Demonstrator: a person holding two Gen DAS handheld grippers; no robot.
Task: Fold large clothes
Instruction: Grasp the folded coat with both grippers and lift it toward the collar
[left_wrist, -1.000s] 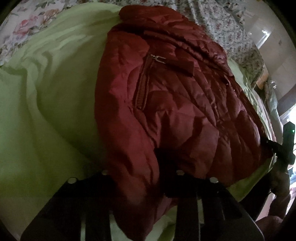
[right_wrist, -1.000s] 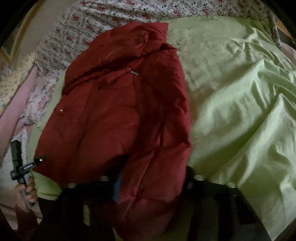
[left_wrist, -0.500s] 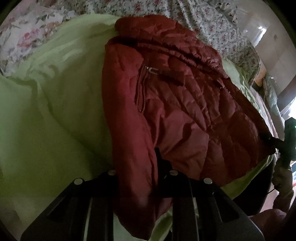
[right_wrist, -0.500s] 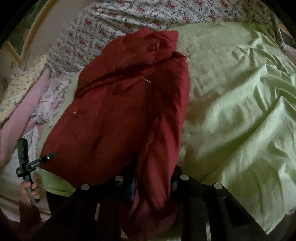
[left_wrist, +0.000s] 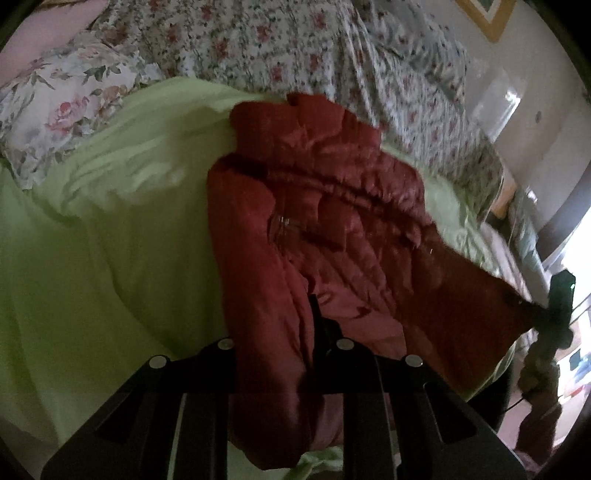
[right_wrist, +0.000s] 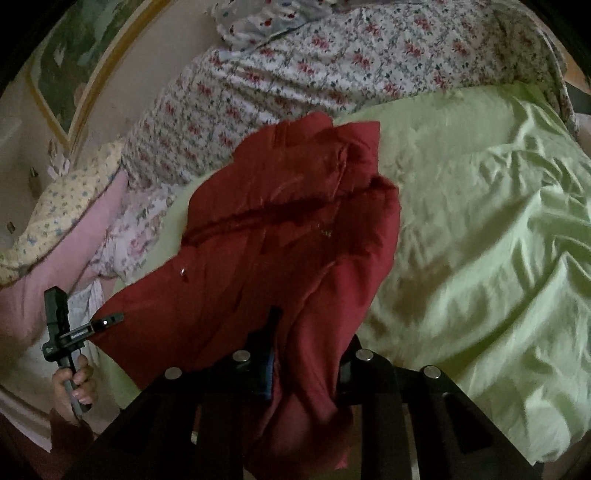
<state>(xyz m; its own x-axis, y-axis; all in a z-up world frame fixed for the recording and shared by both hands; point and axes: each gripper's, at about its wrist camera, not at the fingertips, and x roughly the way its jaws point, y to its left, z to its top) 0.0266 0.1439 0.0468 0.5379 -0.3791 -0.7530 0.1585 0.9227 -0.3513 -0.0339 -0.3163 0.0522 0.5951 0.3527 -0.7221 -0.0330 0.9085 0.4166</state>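
Note:
A red quilted jacket (left_wrist: 351, 229) lies on a light green sheet (left_wrist: 110, 240), its collar at the far end. My left gripper (left_wrist: 273, 332) is shut on a bunched fold of its near edge, which hangs down between the fingers. In the right wrist view the same jacket (right_wrist: 280, 229) is pinched at its other near corner by my right gripper (right_wrist: 310, 343), whose jaws are closing on the fabric. Each gripper also shows in the other's view: the right gripper (left_wrist: 532, 306) at the jacket's right corner and the left gripper (right_wrist: 110, 319) at its left corner. The near edge is raised off the bed.
Floral bedding (left_wrist: 295, 48) covers the far side of the bed, with a rose-print pillow (left_wrist: 66, 99) at the left. A pink pillow (right_wrist: 55, 266) and a framed picture (right_wrist: 66, 66) lie beyond the bed's edge. A hand (right_wrist: 74, 380) holds the left gripper's handle. Green sheet (right_wrist: 480, 221) spreads to the right.
Both grippers have risen, drawing the jacket's near edge up off the sheet. Their jaws have narrowed on the fabric. More of the floral bedding and wall now shows.

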